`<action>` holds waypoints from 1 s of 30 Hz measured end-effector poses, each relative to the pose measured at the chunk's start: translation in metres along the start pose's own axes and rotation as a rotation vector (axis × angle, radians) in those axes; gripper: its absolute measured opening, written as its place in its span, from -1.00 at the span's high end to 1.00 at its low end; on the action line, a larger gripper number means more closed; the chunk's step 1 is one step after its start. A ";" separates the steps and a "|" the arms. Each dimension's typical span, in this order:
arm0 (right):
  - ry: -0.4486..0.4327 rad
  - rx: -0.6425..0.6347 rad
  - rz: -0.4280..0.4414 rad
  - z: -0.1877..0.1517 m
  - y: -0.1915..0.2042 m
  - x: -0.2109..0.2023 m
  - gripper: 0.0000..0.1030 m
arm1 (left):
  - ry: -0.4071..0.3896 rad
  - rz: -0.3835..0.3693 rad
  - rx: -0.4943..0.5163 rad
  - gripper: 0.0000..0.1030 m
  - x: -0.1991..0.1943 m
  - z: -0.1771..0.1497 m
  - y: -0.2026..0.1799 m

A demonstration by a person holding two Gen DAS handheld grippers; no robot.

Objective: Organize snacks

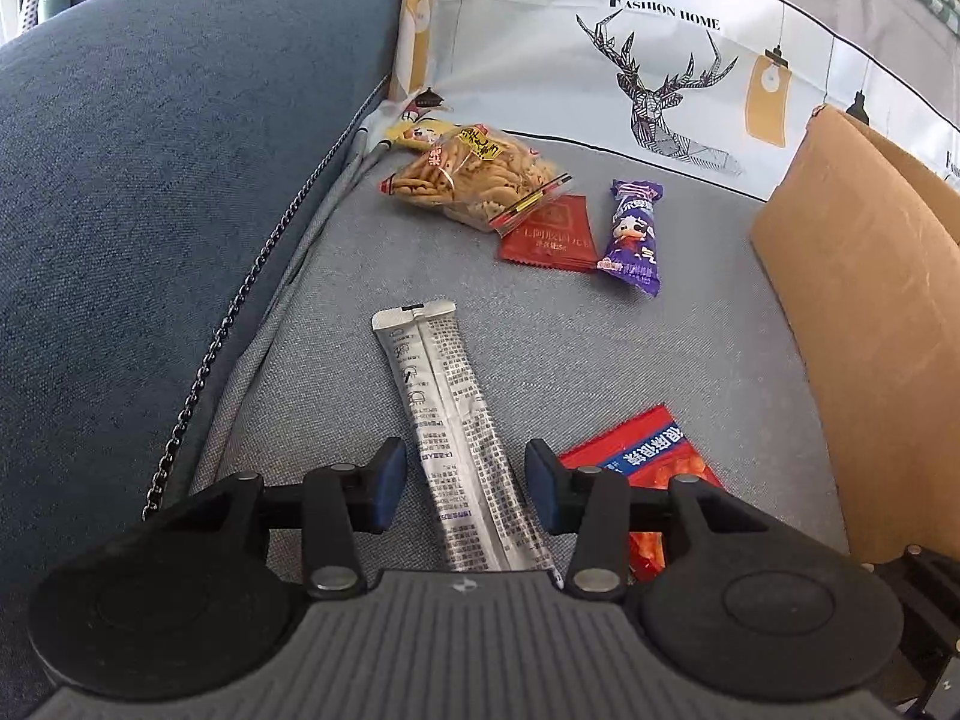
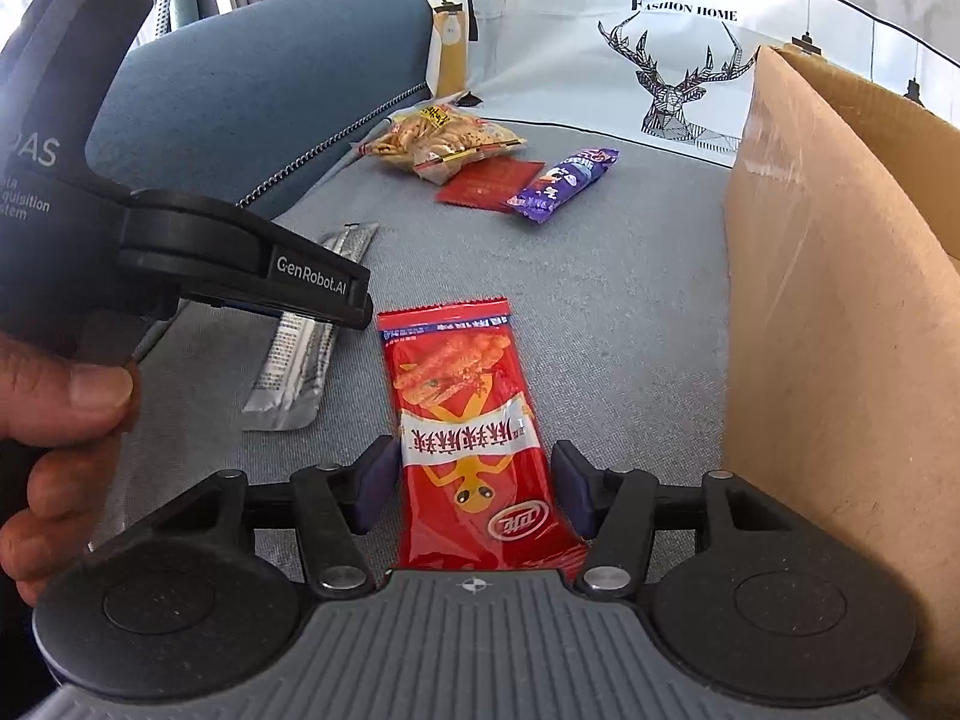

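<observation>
A long silver stick packet [image 1: 444, 396] lies on the grey seat cushion [image 1: 630, 348], its near end between the fingers of my left gripper [image 1: 467, 480]. The jaws stand open, with a gap on each side of the packet. In the right wrist view a red snack packet [image 2: 462, 414] lies flat between the fingers of my right gripper [image 2: 474, 483], which is open; the pads sit close to its edges without squeezing it. The left gripper [image 2: 354, 312] shows there too, over the silver packet [image 2: 300, 360]. The red packet [image 1: 648, 450] peeks out right of the left gripper.
Further back lie a clear bag of crackers [image 1: 474, 174], a yellow packet [image 1: 408, 133], a red sachet [image 1: 549, 234] and a purple candy bar [image 1: 633, 234]. A cardboard box [image 2: 840, 300] stands on the right. A blue sofa cushion [image 1: 150, 210] rises left; a deer-print cloth [image 1: 630, 60] hangs behind.
</observation>
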State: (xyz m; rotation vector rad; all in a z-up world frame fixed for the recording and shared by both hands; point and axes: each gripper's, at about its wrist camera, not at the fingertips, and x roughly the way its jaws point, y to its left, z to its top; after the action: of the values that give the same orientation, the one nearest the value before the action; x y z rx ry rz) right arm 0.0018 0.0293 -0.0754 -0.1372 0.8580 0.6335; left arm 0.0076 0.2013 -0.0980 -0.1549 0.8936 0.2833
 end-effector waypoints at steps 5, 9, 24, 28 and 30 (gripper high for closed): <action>-0.007 -0.007 -0.001 -0.001 0.000 -0.001 -0.01 | -0.003 0.004 0.007 0.47 0.000 0.001 0.000; -0.017 -0.013 -0.005 -0.001 0.001 -0.004 0.03 | -0.021 0.010 -0.014 0.60 -0.003 0.002 0.004; -0.014 0.006 0.002 -0.001 0.001 -0.002 -0.02 | -0.036 0.024 -0.089 0.33 -0.006 0.006 0.014; -0.017 0.010 0.003 -0.002 0.001 -0.002 -0.03 | -0.050 0.026 -0.125 0.24 -0.008 0.008 0.021; -0.021 0.015 0.006 -0.001 0.001 -0.002 -0.03 | -0.041 0.022 -0.114 0.22 -0.006 0.008 0.019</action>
State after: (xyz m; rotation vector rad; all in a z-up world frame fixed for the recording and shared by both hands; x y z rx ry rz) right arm -0.0006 0.0285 -0.0746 -0.1143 0.8433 0.6328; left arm 0.0038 0.2202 -0.0887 -0.2437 0.8393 0.3573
